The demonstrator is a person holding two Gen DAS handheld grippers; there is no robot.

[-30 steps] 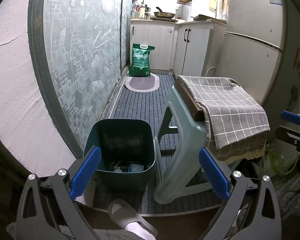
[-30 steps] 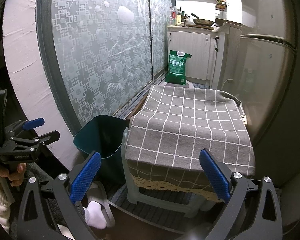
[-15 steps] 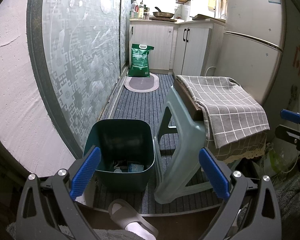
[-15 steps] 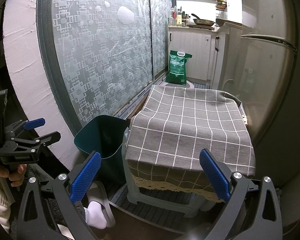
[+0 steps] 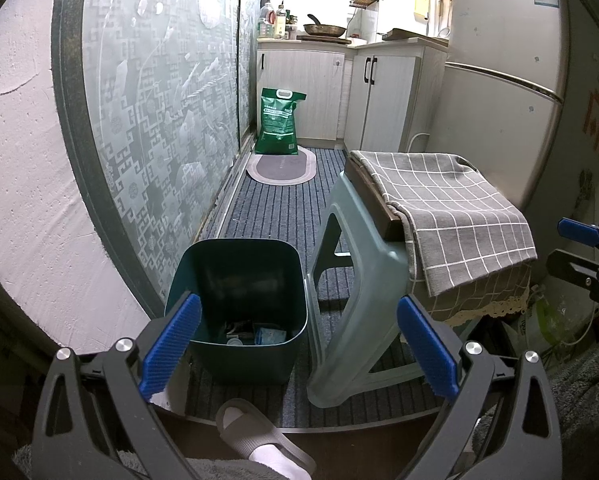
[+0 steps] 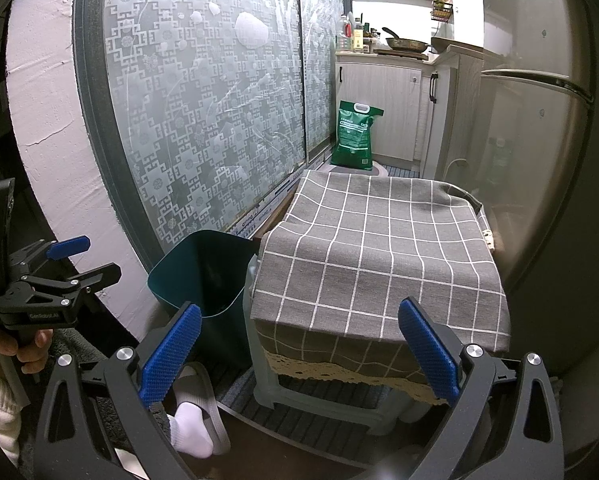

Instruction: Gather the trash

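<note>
A dark green trash bin [image 5: 239, 280] stands on the striped floor mat beside a pale green plastic stool. Scraps of trash [image 5: 259, 334] lie at its bottom. My left gripper [image 5: 299, 344] is open and empty, held just in front of and above the bin. It also shows in the right wrist view [image 6: 71, 260]. My right gripper [image 6: 299, 354] is open and empty, in front of the stool's grey checked cloth [image 6: 379, 248]. The bin [image 6: 195, 276] shows left of the cloth there. The right gripper shows at the right edge of the left wrist view [image 5: 583, 252].
The stool [image 5: 351, 280] with its cloth [image 5: 451, 208] stands right of the bin. A frosted glass sliding door [image 5: 159, 120] runs along the left. A fridge [image 5: 507, 80], cabinets, a green bag [image 5: 279, 120] and an oval mat lie beyond. A slippered foot [image 5: 259, 436] is near the bin.
The left wrist view has tilted very slightly; the scene sits a little lower in frame. Both grippers stay open and nothing has been picked up or dropped.
</note>
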